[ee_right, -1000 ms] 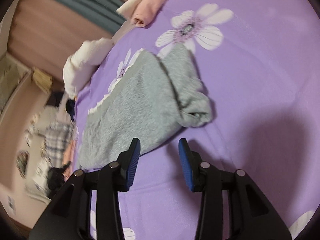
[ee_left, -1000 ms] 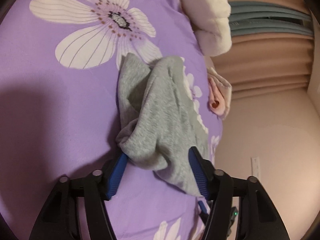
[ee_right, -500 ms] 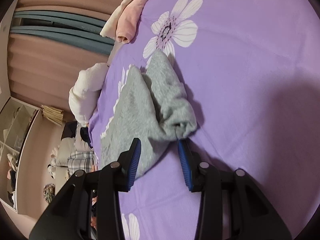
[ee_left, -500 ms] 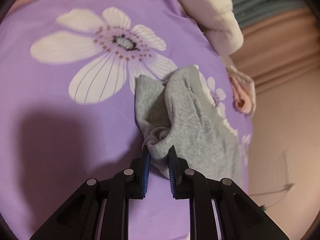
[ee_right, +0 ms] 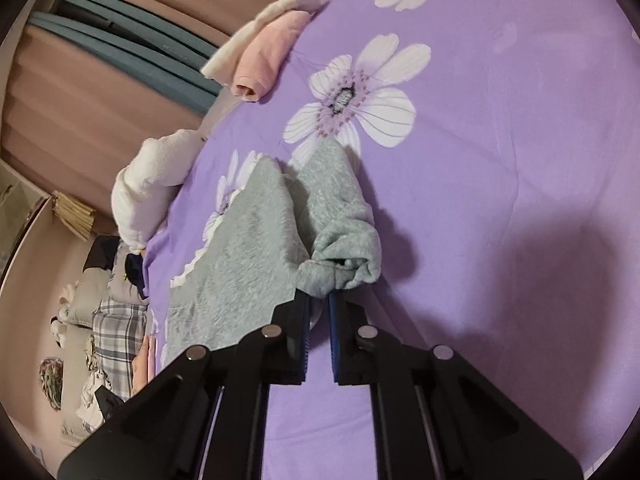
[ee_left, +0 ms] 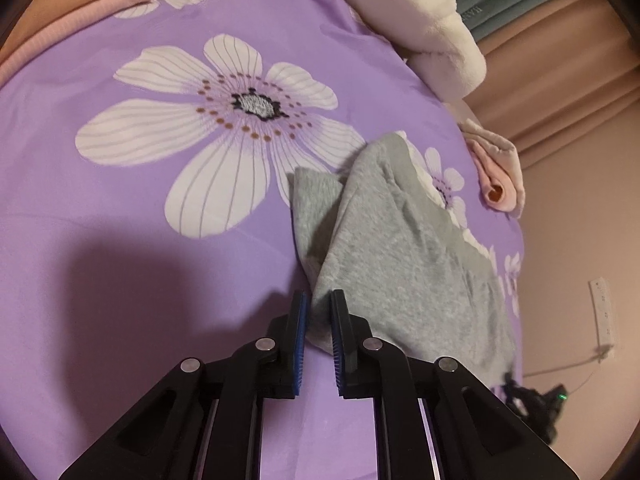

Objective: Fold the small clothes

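Observation:
A small grey knit garment [ee_left: 404, 256] lies crumpled on the purple flowered bedspread [ee_left: 120, 264]. My left gripper [ee_left: 319, 300] is shut on its near corner, the cloth pinched between the blue pads. In the right wrist view the same grey garment [ee_right: 256, 248] spreads to the left, with a bunched end [ee_right: 344, 256] near the fingers. My right gripper [ee_right: 318, 300] is shut on that bunched edge, with grey cloth caught between the fingers.
A fluffy white garment [ee_left: 424, 20] and a folded pink piece [ee_left: 496, 180] lie near the far edge of the bed. Another pink cloth [ee_left: 72, 20] lies at the upper left. Curtains [ee_right: 100, 92] hang behind; a clothes pile [ee_right: 108, 328] sits beside the bed.
Both grippers went from open to shut, each pinching an edge of the grey garment. The left one rolled and the cloth bunched up between its pads.

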The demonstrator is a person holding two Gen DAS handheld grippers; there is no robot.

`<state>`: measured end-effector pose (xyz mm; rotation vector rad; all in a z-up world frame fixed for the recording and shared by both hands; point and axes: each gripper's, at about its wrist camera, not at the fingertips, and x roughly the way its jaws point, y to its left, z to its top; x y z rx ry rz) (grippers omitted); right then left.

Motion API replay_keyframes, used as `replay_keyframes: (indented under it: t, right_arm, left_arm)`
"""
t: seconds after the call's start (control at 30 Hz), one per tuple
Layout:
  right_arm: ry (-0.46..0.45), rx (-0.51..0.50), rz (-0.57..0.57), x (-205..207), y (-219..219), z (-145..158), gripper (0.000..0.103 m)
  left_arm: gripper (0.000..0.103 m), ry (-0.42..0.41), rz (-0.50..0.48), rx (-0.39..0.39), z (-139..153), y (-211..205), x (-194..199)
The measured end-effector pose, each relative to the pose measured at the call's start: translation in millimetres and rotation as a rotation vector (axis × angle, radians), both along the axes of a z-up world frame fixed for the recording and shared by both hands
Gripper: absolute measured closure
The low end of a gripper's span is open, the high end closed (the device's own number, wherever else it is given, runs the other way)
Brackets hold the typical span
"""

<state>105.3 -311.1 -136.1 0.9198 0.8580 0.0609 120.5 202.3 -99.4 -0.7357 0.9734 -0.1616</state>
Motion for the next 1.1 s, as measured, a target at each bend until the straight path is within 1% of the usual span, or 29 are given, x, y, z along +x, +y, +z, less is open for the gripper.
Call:
replay_keyframes:
  t: [0.07, 0.1, 0.13, 0.17, 0.2, 0.27, 0.3, 0.33, 0.43, 0.5, 0.6, 0.7, 0.8, 0.87, 0.9, 0.97, 1.0, 1.03, 1.1]
  right_arm:
    - [0.048, 0.019, 0.004, 2, -3, -16, 0.093]
    - [0.034, 0.025, 0.002, -1, -4, -16, 0.093]
    - [0.019, 0.016, -0.003, -6, -5, -11, 0.087]
    - [0.01, -0.012, -0.007, -9, -6, -6, 0.08]
    - [0.005, -0.054, -0.008, -13, -5, 2, 0.076]
    - [-0.03, -0.178, -0.014, -20, -2, 22, 0.076]
    - [-0.054, -0.219, -0.004, -23, 1, 30, 0.076]
    - [-0.088, -0.245, 0.025, -24, 6, 39, 0.076]
    - [-0.152, -0.267, 0.157, -19, 33, 55, 0.076]
    - [-0.178, -0.296, 0.249, -9, 58, 59, 0.078]
    - [-0.198, -0.335, 0.355, 5, 92, 60, 0.079]
    - [-0.225, -0.395, 0.441, 22, 124, 60, 0.081]
    - [-0.236, -0.436, 0.503, 36, 147, 58, 0.083]
    - [-0.218, -0.46, 0.554, 43, 160, 50, 0.084]
    - [-0.194, -0.485, 0.579, 45, 166, 43, 0.085]
    - [-0.129, -0.528, 0.612, 43, 172, 30, 0.085]
    - [-0.088, -0.557, 0.621, 43, 173, 21, 0.085]
    - [-0.066, -0.572, 0.632, 40, 173, 13, 0.088]
    - [-0.091, -0.578, 0.641, 31, 169, 12, 0.088]
  left_arm:
    - [0.092, -0.001, 0.002, -0.011, 2, 3, -4]
    - [0.092, -0.003, -0.002, -0.009, 5, 3, -7]
    - [0.092, -0.01, -0.005, -0.001, 10, 4, -10]
    - [0.092, -0.015, -0.01, 0.013, 14, 5, -12]
    - [0.092, -0.026, -0.019, 0.037, 20, 4, -14]
    - [0.092, -0.046, -0.045, 0.073, 31, -2, -17]
    - [0.092, -0.061, -0.066, 0.096, 38, -8, -18]
    - [0.092, -0.077, -0.095, 0.117, 44, -17, -18]
    - [0.092, -0.119, -0.173, 0.169, 58, -45, -13]
    - [0.092, -0.132, -0.219, 0.173, 61, -64, -6]
    - [0.092, -0.14, -0.286, 0.173, 61, -94, 8]
    - [0.092, -0.115, -0.336, 0.205, 52, -120, 20]
    - [0.092, -0.089, -0.368, 0.25, 40, -135, 23]
    - [0.092, -0.069, -0.388, 0.266, 30, -139, 21]
    - [0.092, -0.056, -0.395, 0.269, 24, -140, 20]
    - [0.092, -0.022, -0.406, 0.273, 12, -139, 16]
    - [0.092, -0.011, -0.411, 0.261, 5, -138, 14]
    - [0.092, -0.015, -0.411, 0.249, 3, -136, 12]
    - [0.092, -0.022, -0.406, 0.224, 3, -132, 8]
